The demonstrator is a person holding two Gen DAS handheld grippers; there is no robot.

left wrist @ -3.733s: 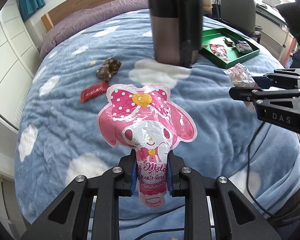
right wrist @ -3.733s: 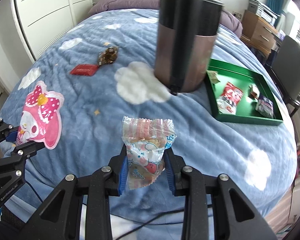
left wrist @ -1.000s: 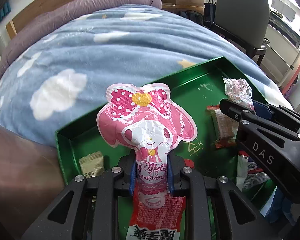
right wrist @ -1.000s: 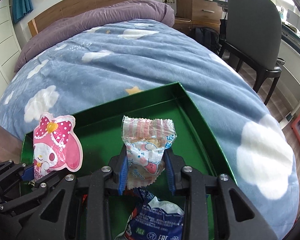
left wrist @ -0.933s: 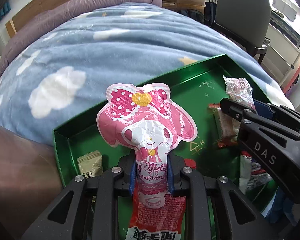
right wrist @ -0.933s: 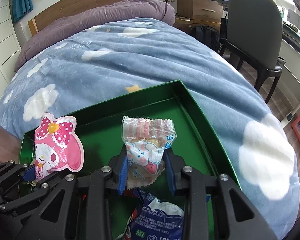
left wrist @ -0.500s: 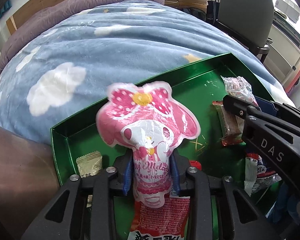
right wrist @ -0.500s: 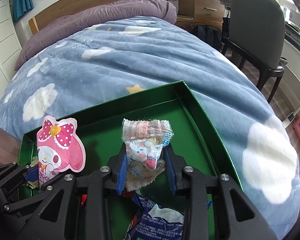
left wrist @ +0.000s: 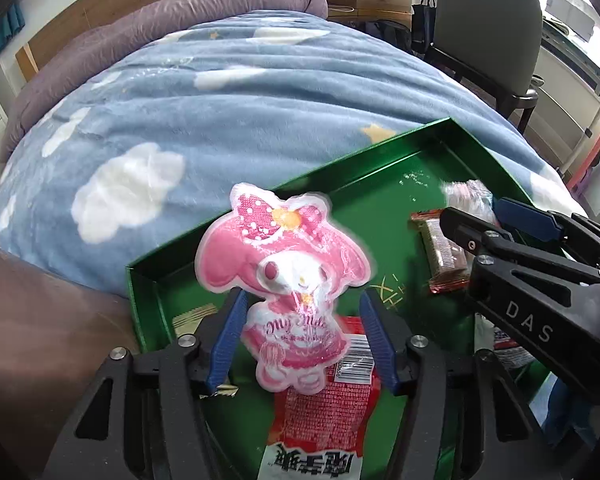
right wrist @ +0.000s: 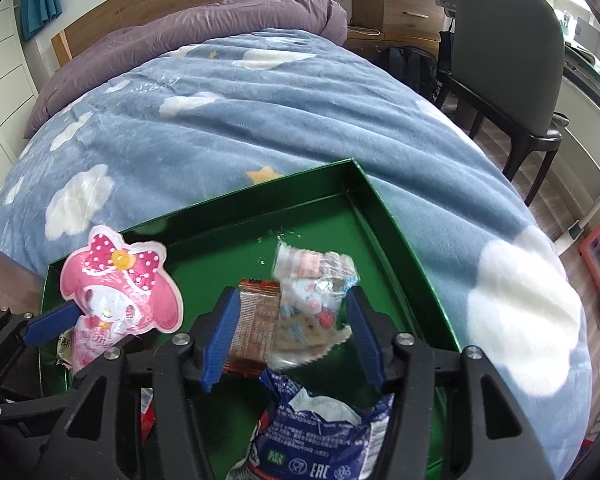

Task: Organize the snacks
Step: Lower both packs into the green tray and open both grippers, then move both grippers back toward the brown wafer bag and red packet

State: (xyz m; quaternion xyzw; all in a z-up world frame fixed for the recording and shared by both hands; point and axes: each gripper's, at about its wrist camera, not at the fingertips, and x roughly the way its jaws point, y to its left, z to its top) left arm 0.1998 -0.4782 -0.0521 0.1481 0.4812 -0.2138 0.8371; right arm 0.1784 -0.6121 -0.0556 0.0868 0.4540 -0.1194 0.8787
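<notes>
A green tray (left wrist: 384, 152) lies on the blue cloud blanket. In the left wrist view the pink character-shaped candy packet (left wrist: 284, 264) is blurred between the blue pads of my left gripper (left wrist: 302, 340). Its jaws are opening, with a gap on each side of the packet. In the right wrist view a clear cartoon-printed snack packet (right wrist: 312, 300), also blurred, hangs over the tray floor between the fingers of my right gripper (right wrist: 292, 336). Those jaws are opening too and do not press it. My right gripper (left wrist: 472, 210) shows at the right of the left view.
The tray holds a red packet (left wrist: 320, 408), an orange-brown wafer bar (right wrist: 256, 328), a blue-and-white bag (right wrist: 320, 432) and a beige sachet (left wrist: 192, 316). A brown cylinder (left wrist: 40, 340) stands left of the tray. A dark chair (right wrist: 504, 52) stands beyond the bed.
Both grippers went from shut on their packets to open. The pink packet and the clear packet have slipped down and tilted over the tray. Neither hand has shifted much.
</notes>
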